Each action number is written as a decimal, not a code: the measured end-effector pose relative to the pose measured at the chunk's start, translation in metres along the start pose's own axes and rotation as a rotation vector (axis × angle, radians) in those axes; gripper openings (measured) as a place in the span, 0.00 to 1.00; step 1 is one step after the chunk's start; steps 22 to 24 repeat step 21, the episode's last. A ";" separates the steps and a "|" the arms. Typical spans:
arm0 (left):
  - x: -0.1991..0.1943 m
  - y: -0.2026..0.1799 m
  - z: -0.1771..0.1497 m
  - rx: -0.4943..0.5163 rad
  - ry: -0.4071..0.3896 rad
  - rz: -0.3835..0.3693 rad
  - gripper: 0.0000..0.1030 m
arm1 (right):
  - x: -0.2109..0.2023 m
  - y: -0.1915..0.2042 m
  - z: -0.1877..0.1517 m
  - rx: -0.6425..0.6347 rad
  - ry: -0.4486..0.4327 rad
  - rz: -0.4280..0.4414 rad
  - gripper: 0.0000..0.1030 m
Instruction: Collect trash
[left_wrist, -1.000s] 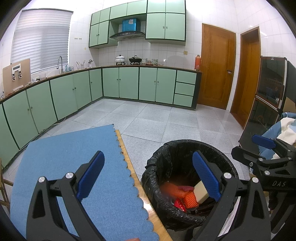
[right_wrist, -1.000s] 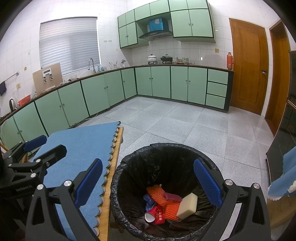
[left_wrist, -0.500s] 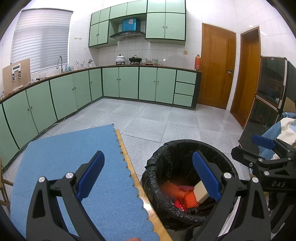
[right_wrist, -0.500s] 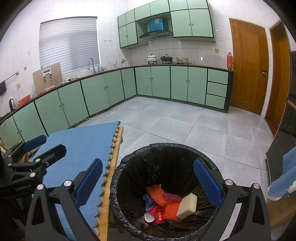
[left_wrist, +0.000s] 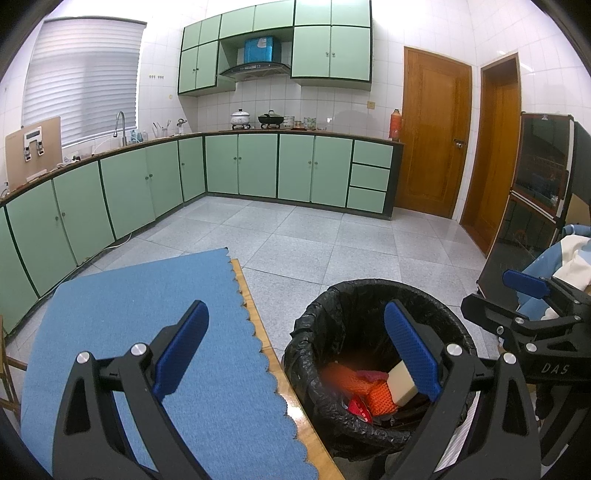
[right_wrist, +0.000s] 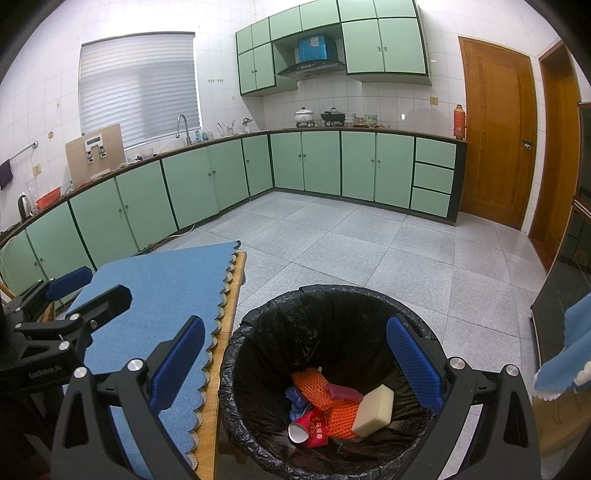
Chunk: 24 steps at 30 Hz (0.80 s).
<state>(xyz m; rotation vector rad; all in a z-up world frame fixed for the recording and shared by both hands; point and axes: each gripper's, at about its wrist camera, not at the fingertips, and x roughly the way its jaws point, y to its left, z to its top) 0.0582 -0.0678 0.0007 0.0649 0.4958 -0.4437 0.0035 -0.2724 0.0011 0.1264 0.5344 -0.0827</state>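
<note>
A bin lined with a black bag (right_wrist: 258, 325) stands on the floor beside the table, also in the left wrist view (left_wrist: 314, 325). In it lie orange netting (right_wrist: 314, 386), a cream sponge block (right_wrist: 373, 410), a red paper cup (right_wrist: 312, 430), a dark red piece (right_wrist: 343, 392) and a blue scrap (right_wrist: 293, 395). My right gripper (right_wrist: 295, 363) is open and empty above the bin. My left gripper (left_wrist: 297, 347) is open and empty over the table's right edge. Each gripper shows in the other's view: the right (left_wrist: 524, 295), the left (right_wrist: 88, 288).
A blue scalloped mat (left_wrist: 122, 306) covers the wooden table (left_wrist: 258, 328) left of the bin. Green cabinets (left_wrist: 258, 166) line the far and left walls across a grey tiled floor (left_wrist: 314, 243). Wooden doors (left_wrist: 432, 136) and a dark glass cabinet (left_wrist: 535, 192) stand on the right.
</note>
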 end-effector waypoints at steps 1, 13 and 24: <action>0.000 0.000 0.000 0.000 -0.001 0.001 0.91 | 0.000 0.000 0.000 0.000 0.000 0.000 0.94; 0.000 0.001 0.000 -0.003 0.003 0.002 0.91 | 0.005 -0.005 -0.005 0.005 0.004 0.000 0.94; -0.002 0.007 0.003 -0.010 0.010 0.009 0.91 | 0.005 -0.006 -0.005 0.004 0.005 0.000 0.94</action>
